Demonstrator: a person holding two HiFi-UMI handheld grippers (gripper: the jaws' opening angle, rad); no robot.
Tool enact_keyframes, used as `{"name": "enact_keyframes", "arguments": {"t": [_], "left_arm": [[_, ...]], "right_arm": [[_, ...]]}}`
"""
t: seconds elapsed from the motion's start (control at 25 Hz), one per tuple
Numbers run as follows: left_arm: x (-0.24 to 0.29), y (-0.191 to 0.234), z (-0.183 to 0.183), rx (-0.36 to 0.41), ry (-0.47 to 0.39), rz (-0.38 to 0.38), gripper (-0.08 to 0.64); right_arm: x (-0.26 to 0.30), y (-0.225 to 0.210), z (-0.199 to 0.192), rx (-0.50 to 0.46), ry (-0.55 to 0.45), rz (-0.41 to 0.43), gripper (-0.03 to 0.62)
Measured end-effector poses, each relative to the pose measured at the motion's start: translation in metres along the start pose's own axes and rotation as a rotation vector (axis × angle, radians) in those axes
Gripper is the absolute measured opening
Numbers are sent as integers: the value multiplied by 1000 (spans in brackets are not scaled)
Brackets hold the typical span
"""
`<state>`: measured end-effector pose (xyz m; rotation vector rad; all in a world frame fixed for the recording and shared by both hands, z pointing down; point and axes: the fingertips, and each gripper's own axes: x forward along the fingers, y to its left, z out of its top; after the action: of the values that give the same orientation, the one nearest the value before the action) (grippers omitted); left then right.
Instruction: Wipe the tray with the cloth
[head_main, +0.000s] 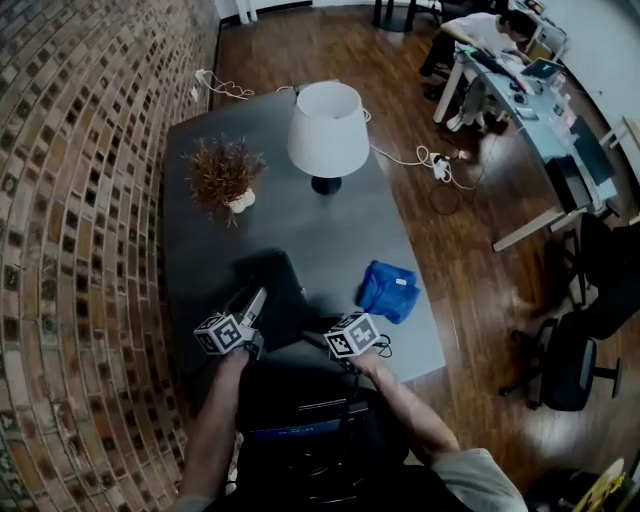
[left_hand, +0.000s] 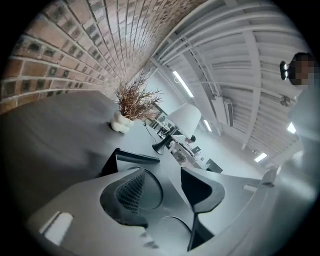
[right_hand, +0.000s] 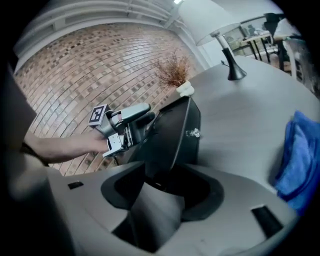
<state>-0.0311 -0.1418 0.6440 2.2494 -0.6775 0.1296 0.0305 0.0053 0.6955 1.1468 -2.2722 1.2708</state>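
The black tray (head_main: 285, 300) lies near the front of the grey table (head_main: 340, 230), and its near edge runs down between the jaws of my right gripper (head_main: 318, 338), which are closed on it. In the right gripper view the tray (right_hand: 175, 130) rises tilted from that gripper (right_hand: 162, 192). My left gripper (head_main: 257, 300) hovers at the tray's left side, open and empty. From the left gripper (left_hand: 170, 185) the tray's rim (left_hand: 131, 159) shows just ahead of the jaws. The blue cloth (head_main: 390, 290) lies crumpled on the table to the right of the tray, apart from both grippers.
A white-shaded lamp (head_main: 328, 130) and a dried plant in a white pot (head_main: 225, 175) stand at the table's far half. A brick wall (head_main: 80, 200) runs along the left. Cables cross the wooden floor (head_main: 440, 165), and an office chair (head_main: 565, 360) stands at the right.
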Motion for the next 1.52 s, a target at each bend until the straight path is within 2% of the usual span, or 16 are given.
{"name": "enact_keyframes", "arguments": {"t": [0.08, 0.16, 0.2, 0.28, 0.36, 0.48, 0.56, 0.68, 0.76, 0.84, 1.0, 1.16, 1.2, 1.28, 1.44, 1.52], "left_arm": [[-12, -19, -4, 30, -1, -18, 209], [-16, -40, -17, 119, 33, -34, 212], [-15, -44, -26, 167, 60, -32, 212], [-14, -46, -42, 231, 104, -10, 223], [-13, -44, -47, 264, 135, 10, 225], [-10, -41, -52, 264, 192, 23, 227], [-7, -40, -55, 254, 218, 19, 225], [-8, -34, -55, 225, 236, 24, 218], [-9, -31, -55, 205, 247, 24, 212], [-9, -30, -55, 186, 251, 23, 212], [-8, -29, -51, 156, 243, 28, 193], [-8, -31, -54, 161, 256, 24, 192], [-8, -31, -54, 163, 261, 24, 187], [-7, -30, -52, 168, 267, 24, 179], [-8, -30, -53, 178, 267, 30, 179], [-9, -31, -56, 180, 274, 35, 179]], "right_arm": [[-35, -6, 19, -129, -36, -51, 220], [-89, -37, 39, -301, -35, -197, 249], [-114, -59, 40, -396, 26, -285, 249], [-143, -107, 16, -562, 250, -419, 268], [-143, -145, -24, -648, 465, -457, 270], [-123, -172, -60, -724, 587, -444, 267], [-119, -173, -58, -699, 581, -418, 159], [-92, -142, -14, -596, 434, -317, 141], [-58, -120, 28, -635, 341, -298, 141], [-21, -115, 69, -714, 298, -331, 141], [46, -111, 116, -946, 336, -383, 141], [50, -85, 67, -1411, 547, -179, 139], [40, -81, 57, -1477, 576, -120, 138], [25, -83, 67, -1456, 550, -93, 138], [41, -105, 141, -1280, 374, -322, 138], [56, -94, 134, -1357, 411, -318, 138]]}}
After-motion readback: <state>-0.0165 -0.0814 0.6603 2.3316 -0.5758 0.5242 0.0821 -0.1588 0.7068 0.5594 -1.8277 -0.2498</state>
